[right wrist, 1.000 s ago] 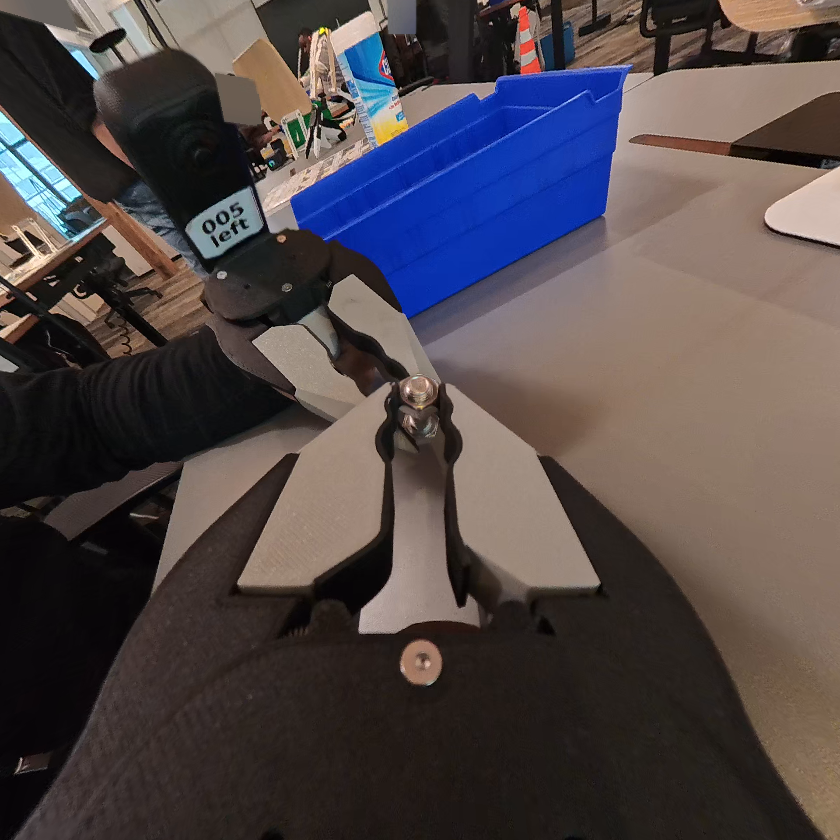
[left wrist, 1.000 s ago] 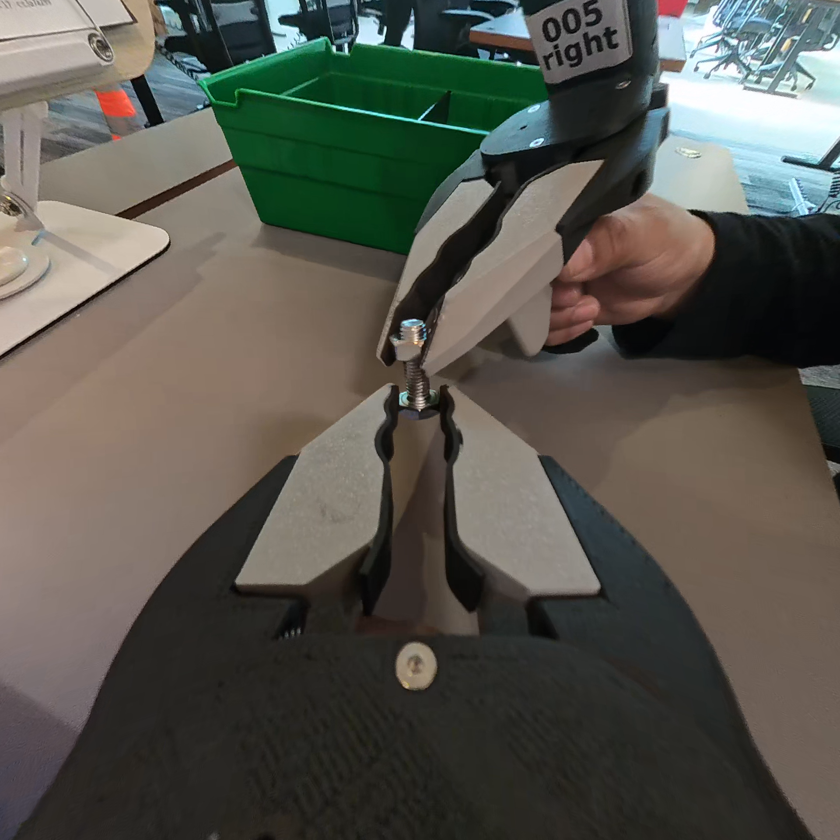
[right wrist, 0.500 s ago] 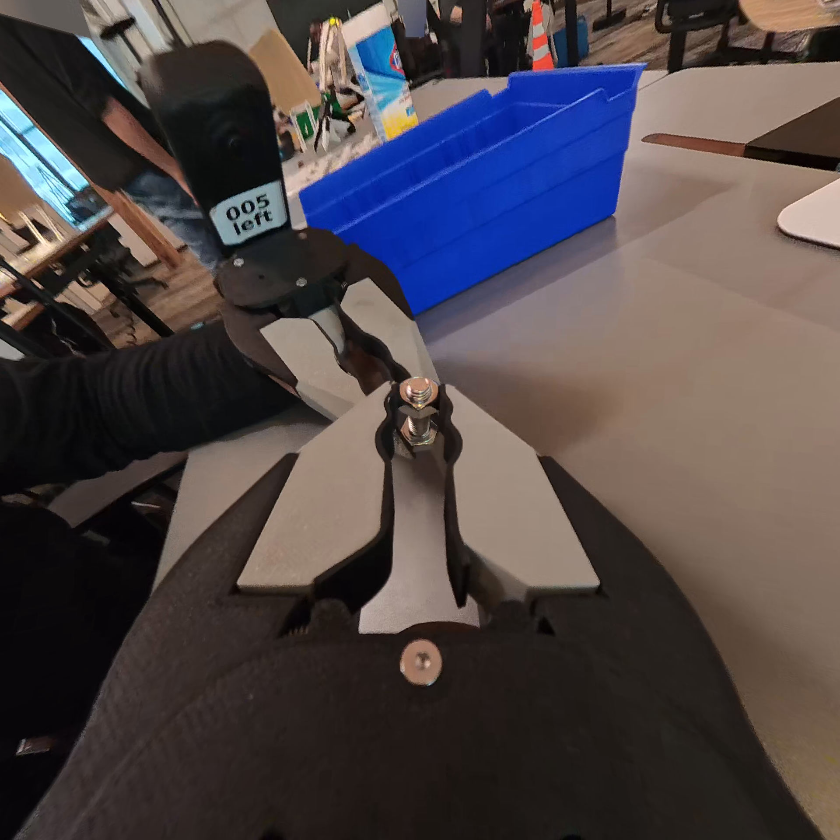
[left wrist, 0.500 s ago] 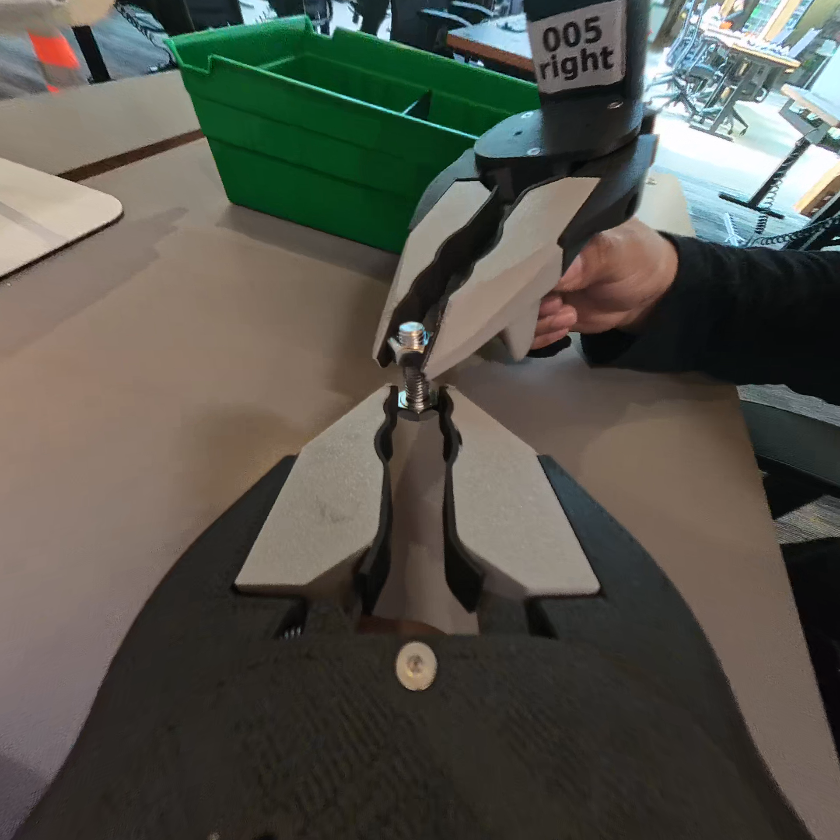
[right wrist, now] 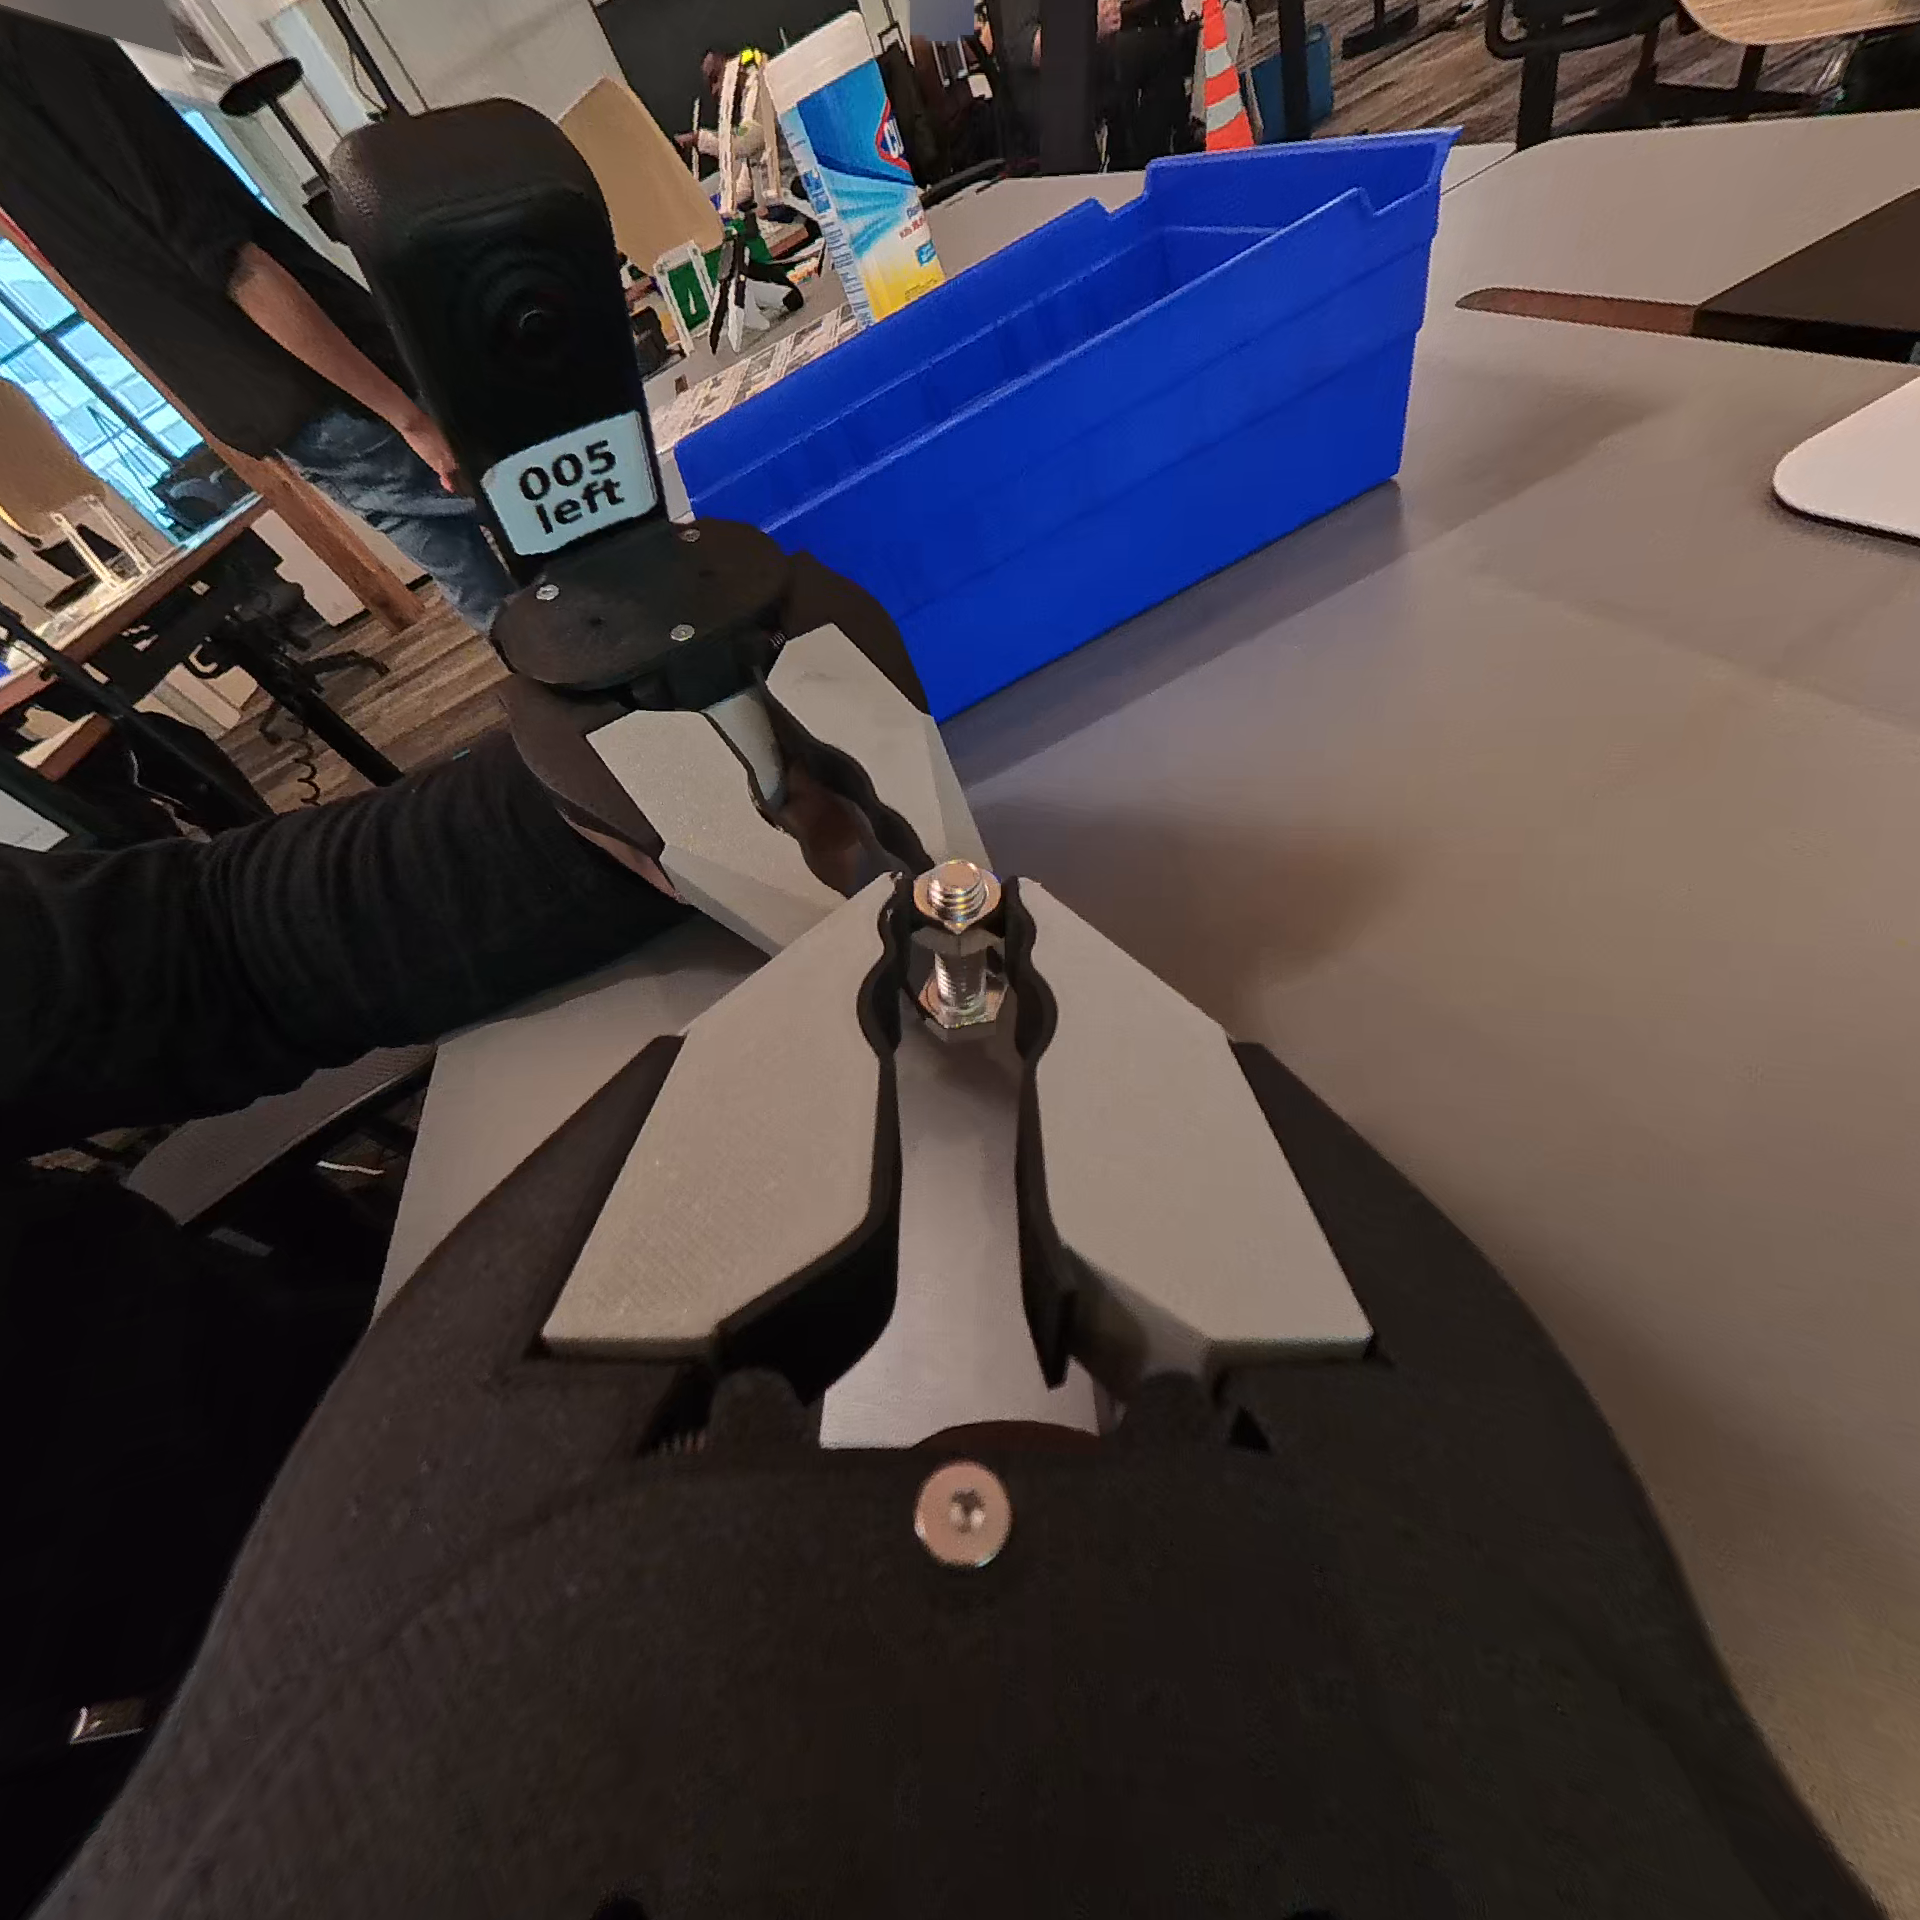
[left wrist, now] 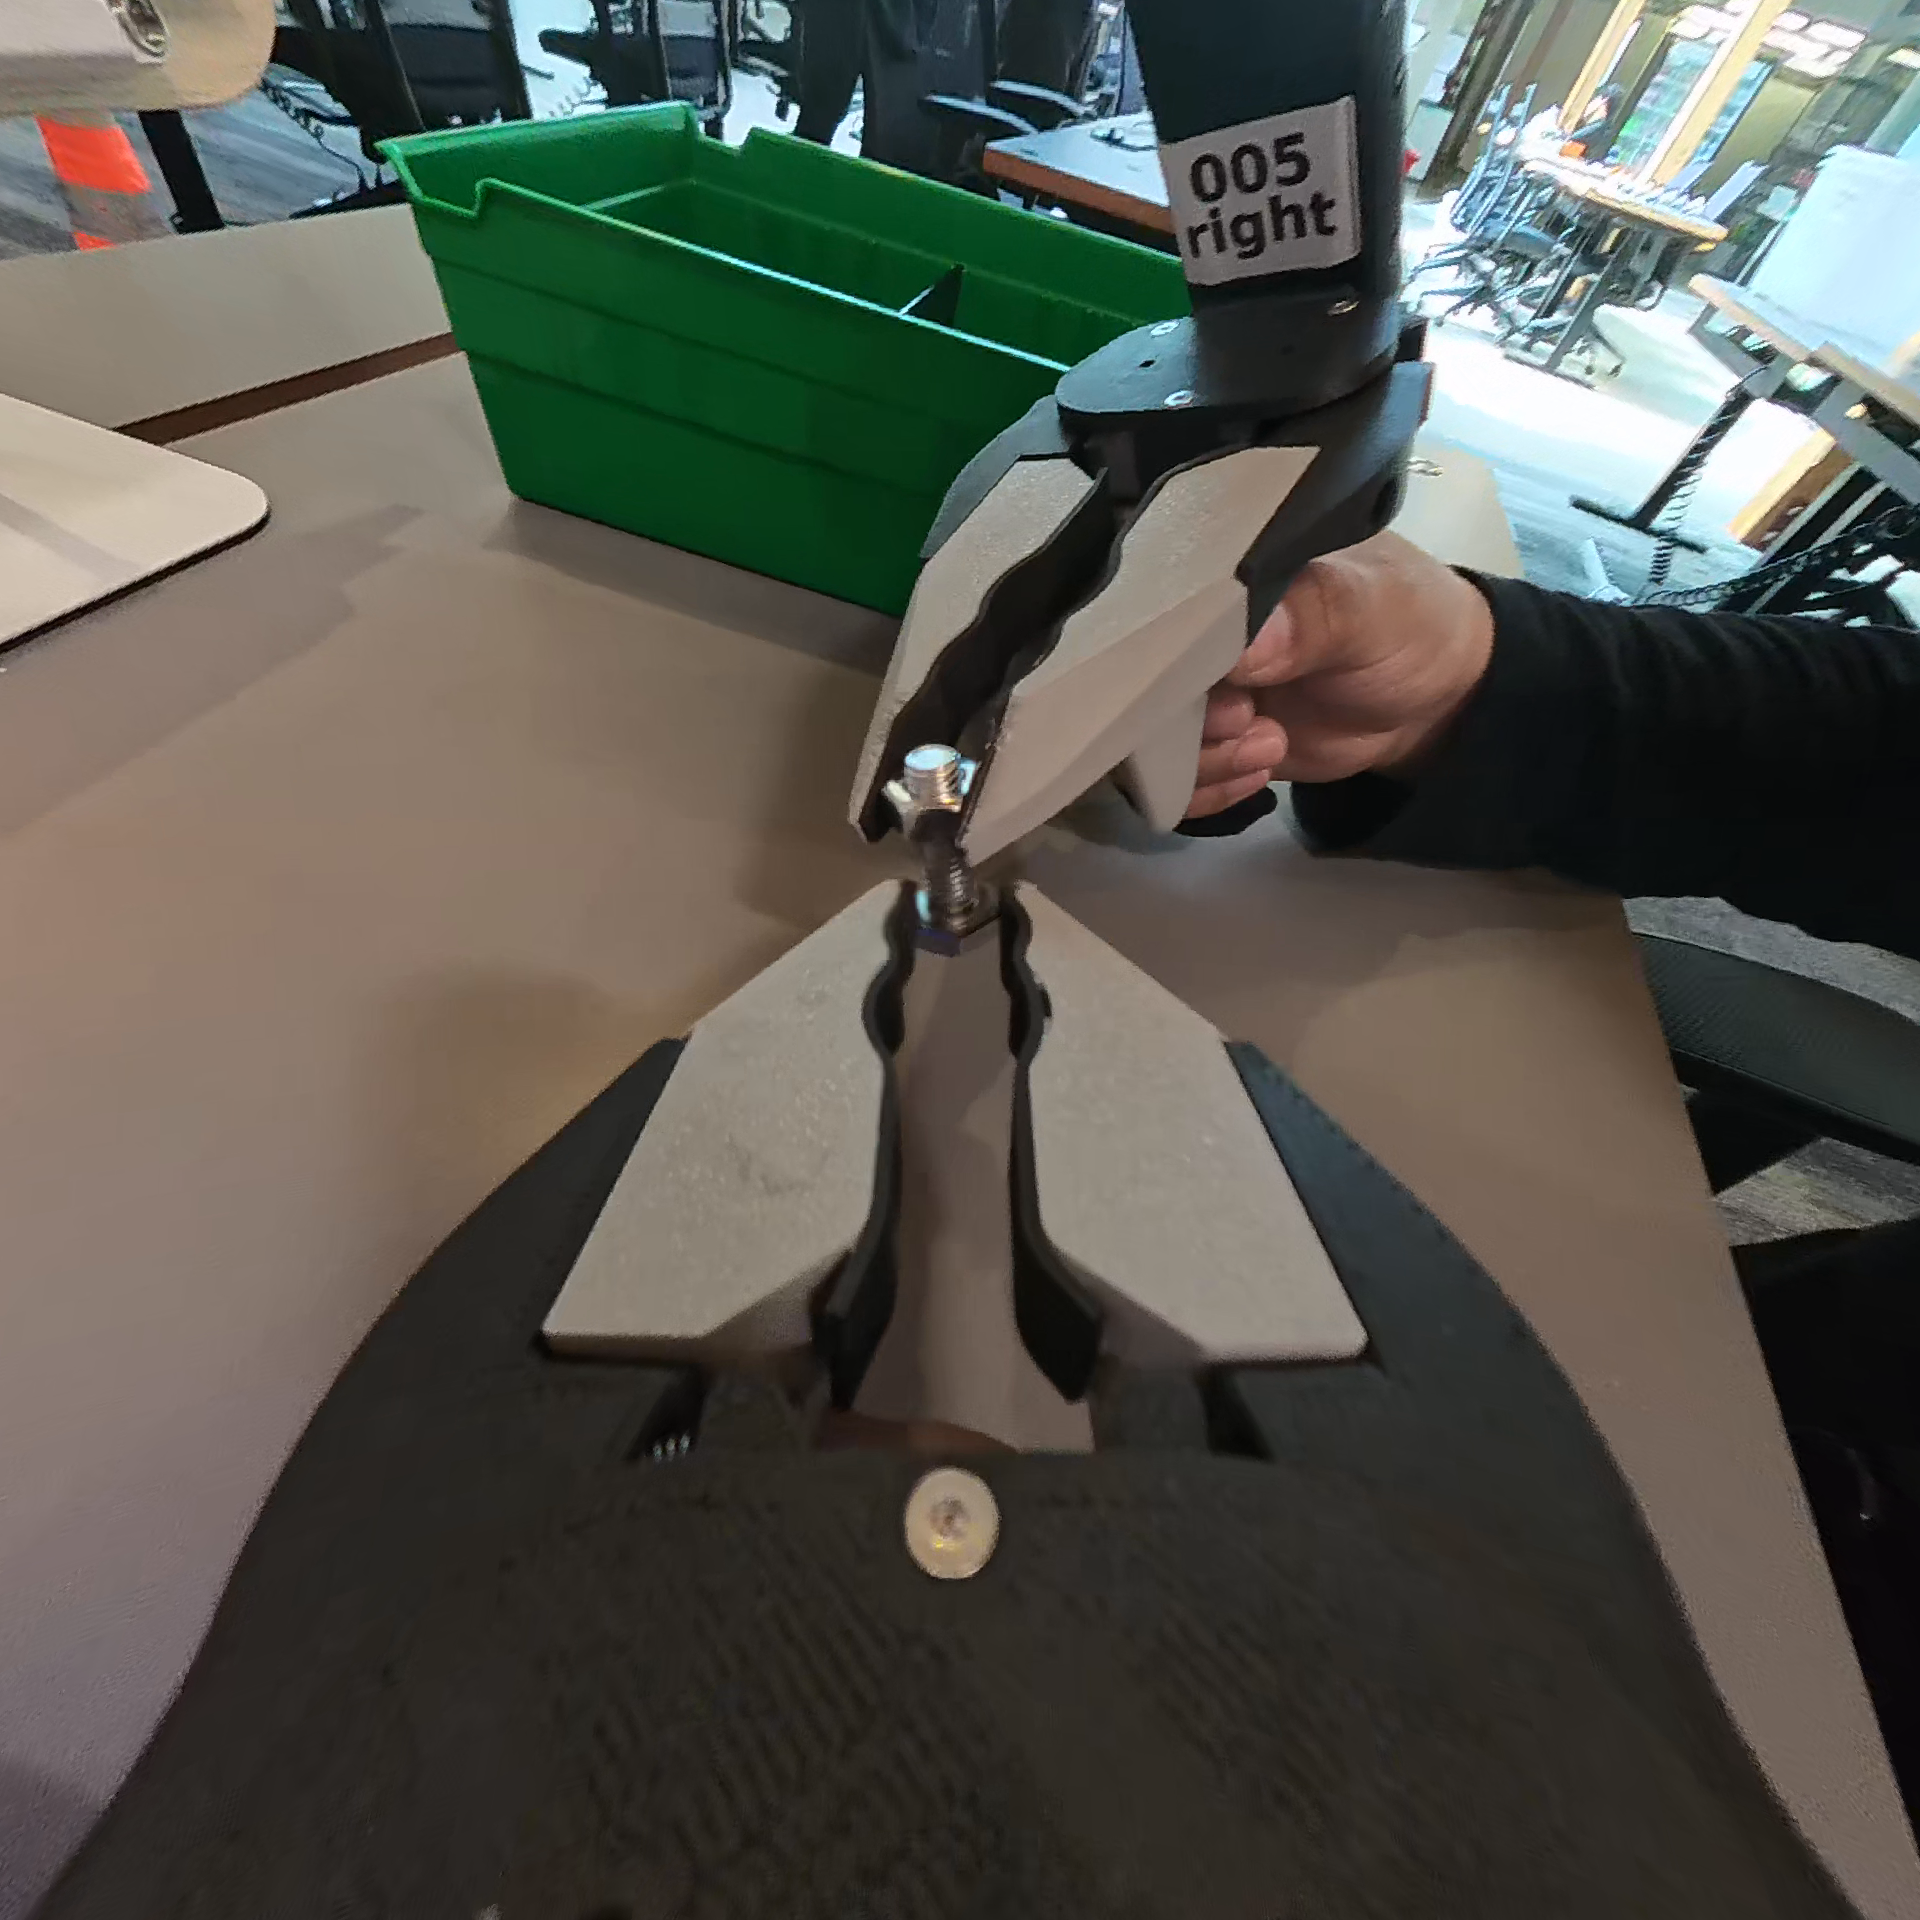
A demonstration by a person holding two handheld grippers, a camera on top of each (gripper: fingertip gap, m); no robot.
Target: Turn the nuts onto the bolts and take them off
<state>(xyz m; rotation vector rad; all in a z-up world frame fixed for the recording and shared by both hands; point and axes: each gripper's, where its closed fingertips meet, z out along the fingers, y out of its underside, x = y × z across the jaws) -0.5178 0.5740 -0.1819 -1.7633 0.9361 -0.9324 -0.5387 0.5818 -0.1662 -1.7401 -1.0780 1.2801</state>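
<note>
A silver bolt stands upright above the grey table. My left gripper is shut on its hex head at the bottom. My right gripper comes down from the upper right and is shut on the nut, which sits near the bolt's top end. In the right wrist view my right gripper pinches the nut, with the threaded shaft and hex head below it. The left gripper's fingers reach in from the upper left; their tips are hidden.
A green bin stands at the back in the left wrist view, a blue bin behind the left gripper in the right wrist view. A white flat base lies at the far left. A wipes canister stands beyond the blue bin. Less than 4 cm separates the two grippers' tips. Left tips and right tips are each some 30 cm from the white flat base.
Both grippers stay shut on the bolt and nut. The left gripper has swung around the bolt, so its handle stands more upright in the right wrist view and the background has shifted.
</note>
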